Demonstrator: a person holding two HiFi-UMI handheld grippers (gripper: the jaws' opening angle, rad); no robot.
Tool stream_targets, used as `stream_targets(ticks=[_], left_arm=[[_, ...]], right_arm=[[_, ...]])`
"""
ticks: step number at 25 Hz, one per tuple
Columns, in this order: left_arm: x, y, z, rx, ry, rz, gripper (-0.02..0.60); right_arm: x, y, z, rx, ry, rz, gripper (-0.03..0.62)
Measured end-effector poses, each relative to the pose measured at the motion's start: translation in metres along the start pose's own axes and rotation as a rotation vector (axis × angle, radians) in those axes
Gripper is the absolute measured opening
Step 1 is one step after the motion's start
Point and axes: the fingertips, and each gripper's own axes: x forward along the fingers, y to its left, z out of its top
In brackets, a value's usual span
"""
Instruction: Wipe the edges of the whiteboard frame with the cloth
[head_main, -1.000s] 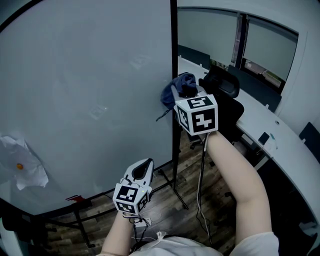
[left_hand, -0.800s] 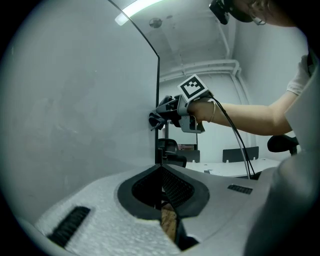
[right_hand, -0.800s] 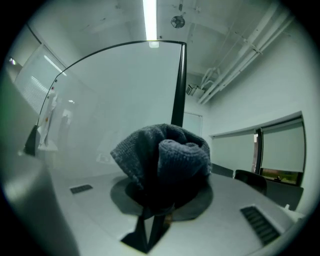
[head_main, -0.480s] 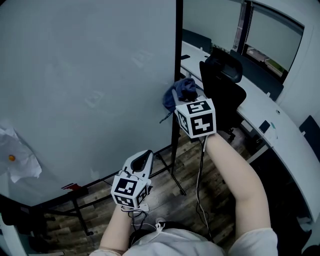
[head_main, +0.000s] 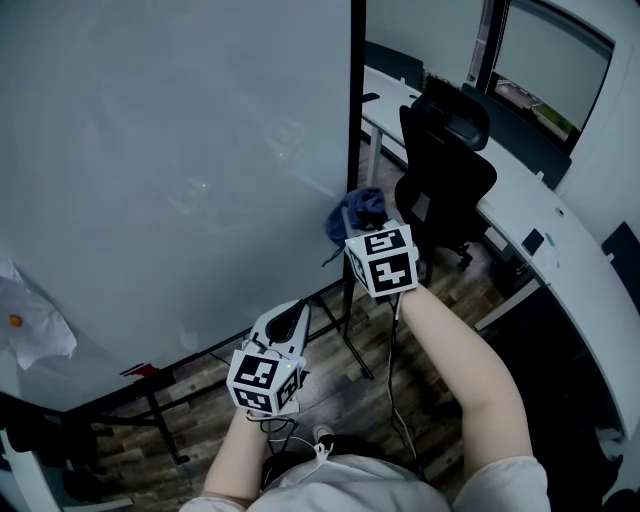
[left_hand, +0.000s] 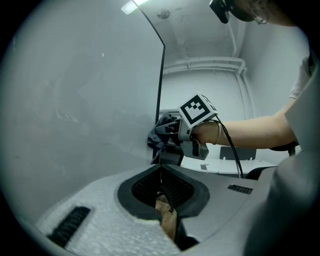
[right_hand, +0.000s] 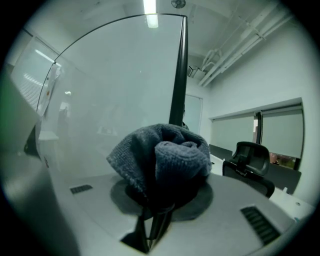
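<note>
Right tool (head_main: 364, 226): jaws closed on the bunched blue-grey cloth (right_hand: 161, 159), which bulges out above the tips.
Cloth position: pressed against the black right edge of the whiteboard frame (head_main: 357, 150), low on that edge and well above the wood floor (head_main: 350, 400).
Left tool (left_hand: 162, 186): jaws drawn together with nothing between them; held lower than the cloth, to the left of the frame edge and in front of the board's lower part, apart from the glass.
Whiteboard surface (head_main: 180, 150): pale, spreading left of the frame edge; a crumpled white paper (head_main: 35, 325) is stuck at its far lower left.
Office chair (head_main: 445, 165): black, just right of the frame edge.
Worktop (head_main: 540, 225): white and curved, beyond the chair, farther right of the frame.
</note>
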Motion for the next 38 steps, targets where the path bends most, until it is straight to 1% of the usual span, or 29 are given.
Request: stream_targets(ticks=[4, 9, 13, 16, 21, 24, 27, 30, 32, 35, 38], left_arm=[[0.002, 0.005, -0.010, -0.019, 0.017, 0.007, 0.018], [0.003, 0.000, -0.025, -0.024, 0.052, -0.004, 0.018], [0.005, 0.000, -0.038, -0.032, 0.074, -0.002, 0.018], [0.006, 0.001, -0.052, -0.042, 0.103, 0.003, 0.018], [0.007, 0.003, -0.077, -0.068, 0.149, 0.017, 0.018], [0.008, 0.003, -0.093, -0.067, 0.186, 0.017, 0.018], [0.005, 0.009, -0.113, -0.086, 0.218, 0.033, 0.018], [0.003, 0.017, -0.128, -0.113, 0.236, 0.061, 0.018], [0.003, 0.021, -0.134, -0.118, 0.244, 0.074, 0.018], [0.002, 0.025, -0.145, -0.117, 0.258, 0.080, 0.018], [-0.001, 0.027, -0.155, -0.133, 0.276, 0.087, 0.018]], right_arm=[[0.005, 0.002, -0.019, 0.052, 0.027, 0.018, 0.077], [0.015, 0.010, -0.071, 0.092, 0.153, 0.057, 0.077], [0.022, 0.013, -0.100, 0.120, 0.167, 0.044, 0.077], [0.026, 0.014, -0.118, 0.141, 0.178, 0.050, 0.077], [0.037, 0.022, -0.172, 0.186, 0.285, 0.076, 0.077], [0.043, 0.024, -0.195, 0.222, 0.320, 0.075, 0.077], [0.047, 0.029, -0.217, 0.225, 0.356, 0.080, 0.077], [0.052, 0.035, -0.245, 0.226, 0.416, 0.085, 0.077], [0.055, 0.038, -0.261, 0.226, 0.449, 0.079, 0.077], [0.058, 0.041, -0.278, 0.234, 0.476, 0.059, 0.077], [0.063, 0.048, -0.291, 0.229, 0.504, 0.049, 0.077]])
